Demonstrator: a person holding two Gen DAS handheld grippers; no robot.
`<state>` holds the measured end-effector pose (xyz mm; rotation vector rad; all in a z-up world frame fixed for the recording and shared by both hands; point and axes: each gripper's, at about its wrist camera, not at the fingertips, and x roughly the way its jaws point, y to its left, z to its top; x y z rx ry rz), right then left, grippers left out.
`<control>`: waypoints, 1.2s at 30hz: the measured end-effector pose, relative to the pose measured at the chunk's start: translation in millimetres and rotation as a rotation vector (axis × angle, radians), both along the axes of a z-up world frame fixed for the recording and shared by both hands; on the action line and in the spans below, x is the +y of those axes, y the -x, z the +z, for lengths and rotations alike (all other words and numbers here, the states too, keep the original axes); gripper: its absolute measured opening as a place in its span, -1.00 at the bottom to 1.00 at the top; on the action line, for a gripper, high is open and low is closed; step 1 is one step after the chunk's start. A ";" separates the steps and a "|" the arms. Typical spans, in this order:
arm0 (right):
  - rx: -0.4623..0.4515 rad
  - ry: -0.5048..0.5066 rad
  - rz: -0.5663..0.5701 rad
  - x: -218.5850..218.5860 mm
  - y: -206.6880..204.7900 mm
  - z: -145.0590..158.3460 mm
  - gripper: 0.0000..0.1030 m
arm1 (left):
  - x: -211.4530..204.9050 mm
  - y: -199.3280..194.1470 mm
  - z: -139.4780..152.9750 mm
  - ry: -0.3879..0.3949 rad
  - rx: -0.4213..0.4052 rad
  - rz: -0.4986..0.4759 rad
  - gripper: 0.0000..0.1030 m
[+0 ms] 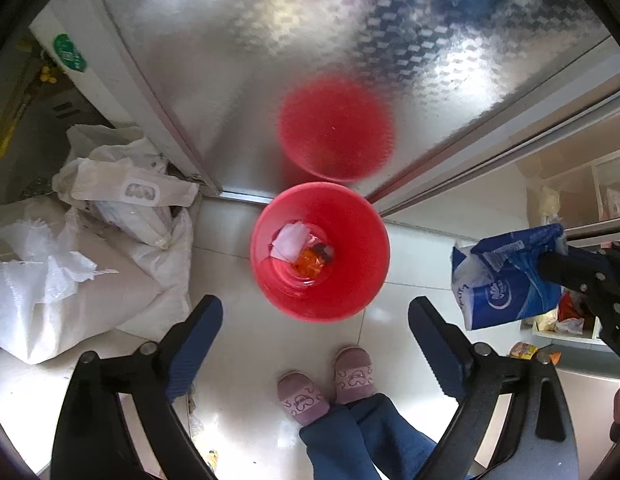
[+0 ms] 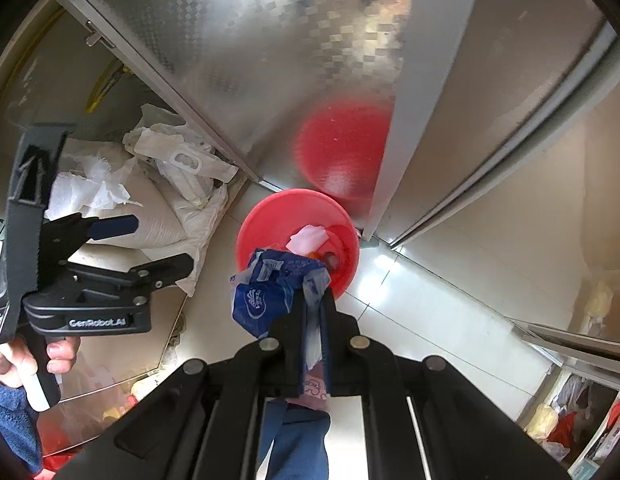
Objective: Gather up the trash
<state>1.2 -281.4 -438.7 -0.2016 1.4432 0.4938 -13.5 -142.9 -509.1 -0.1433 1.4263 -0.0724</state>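
Red bin (image 2: 297,240): near rim hidden behind blue wrapper (image 2: 269,292). Orange item (image 1: 310,264) at bin bottom too blurred to identify. Slippers (image 1: 326,388) partly covered by trouser legs.

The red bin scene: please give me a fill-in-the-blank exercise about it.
1. The right gripper is shut on a crumpled ____ wrapper.
2. The left gripper above the red bin is ____.
3. Inside the bin lies a ____ piece of paper.

Missing words: blue; open; white
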 end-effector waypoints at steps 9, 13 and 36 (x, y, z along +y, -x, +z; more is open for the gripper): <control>0.008 0.004 0.070 21.6 -2.2 -20.5 -0.89 | 19.7 12.9 0.9 -0.014 -0.005 0.041 1.00; 0.024 0.011 0.103 34.1 -4.8 -35.5 -0.88 | 26.8 19.4 -4.1 -0.019 0.006 0.049 1.00; -0.049 0.052 0.089 30.8 15.1 2.0 0.44 | 27.0 38.4 35.7 -0.029 -0.026 0.081 1.00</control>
